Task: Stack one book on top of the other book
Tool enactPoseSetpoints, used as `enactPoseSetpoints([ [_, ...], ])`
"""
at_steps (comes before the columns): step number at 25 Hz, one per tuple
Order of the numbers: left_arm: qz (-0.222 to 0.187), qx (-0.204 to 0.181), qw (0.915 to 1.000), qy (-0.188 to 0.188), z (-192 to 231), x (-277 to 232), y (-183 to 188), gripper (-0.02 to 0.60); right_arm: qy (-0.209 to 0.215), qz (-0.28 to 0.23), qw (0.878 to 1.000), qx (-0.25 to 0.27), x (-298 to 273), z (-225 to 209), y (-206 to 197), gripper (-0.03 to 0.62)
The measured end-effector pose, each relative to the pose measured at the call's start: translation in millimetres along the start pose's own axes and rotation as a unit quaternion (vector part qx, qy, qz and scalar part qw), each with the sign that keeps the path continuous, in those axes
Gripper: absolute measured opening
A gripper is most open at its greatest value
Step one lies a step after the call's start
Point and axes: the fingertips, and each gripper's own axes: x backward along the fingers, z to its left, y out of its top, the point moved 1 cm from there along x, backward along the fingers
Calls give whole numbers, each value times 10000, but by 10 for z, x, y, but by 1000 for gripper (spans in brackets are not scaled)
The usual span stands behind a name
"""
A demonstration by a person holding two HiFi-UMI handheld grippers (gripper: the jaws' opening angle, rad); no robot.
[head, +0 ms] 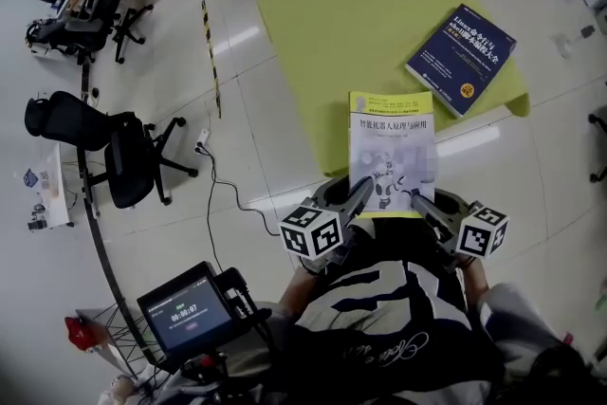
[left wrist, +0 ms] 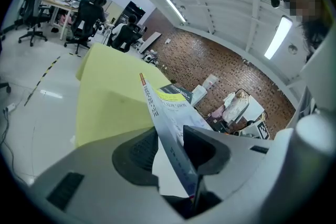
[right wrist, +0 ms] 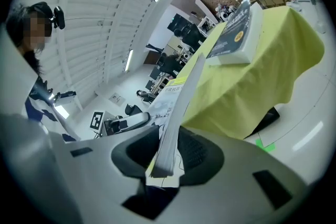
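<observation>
A thin white book with a yellow top band [head: 391, 152] hangs in the air over the near edge of the yellow-green cloth [head: 351, 14]. My left gripper [head: 358, 196] is shut on its near left corner. My right gripper [head: 424, 206] is shut on its near right corner. The left gripper view has the book [left wrist: 167, 107] edge-on between the pads of the left gripper [left wrist: 170, 140]. The right gripper view shows its page edge [right wrist: 181, 97] clamped in the right gripper [right wrist: 176, 140]. A thick dark blue book [head: 462, 58] lies flat on the cloth at the far right, and it also shows ahead as the blue book [right wrist: 233, 26].
The cloth covers a low platform [right wrist: 252, 76] with its drape hanging to the floor. Black office chairs [head: 119, 152] stand at the left. A black-and-yellow tape line [head: 209, 52] and a cable [head: 223, 190] run across the white floor. A screen on a stand [head: 185, 310] sits near my left side.
</observation>
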Motion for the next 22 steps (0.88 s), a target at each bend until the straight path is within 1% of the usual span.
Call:
enactPoseSetpoints([
  [4,-125,-278,9993,-194,-313,-74,168,152,-40,-308,9993,183,270,81,199,106],
  [7,-135,-521,9975,-447,-436,-119,314,152,-211,-677,9972,242,370,152,302,106],
  [10,-39,-781,9946,-680,-523,-199,474,152,-428,-1064,9931,254,420,190,406,106],
  [15,285,-1222,9854,-1147,-992,-876,814,152,-869,-1597,9830,259,878,-90,913,107],
  [18,509,-1474,9781,-1381,-1163,-1321,996,152,-1149,-1839,9760,204,1047,-322,1205,107],
  [22,933,-1729,9671,-1619,-1344,-1993,1272,153,-1527,-2058,9666,18,1227,-667,1657,109],
])
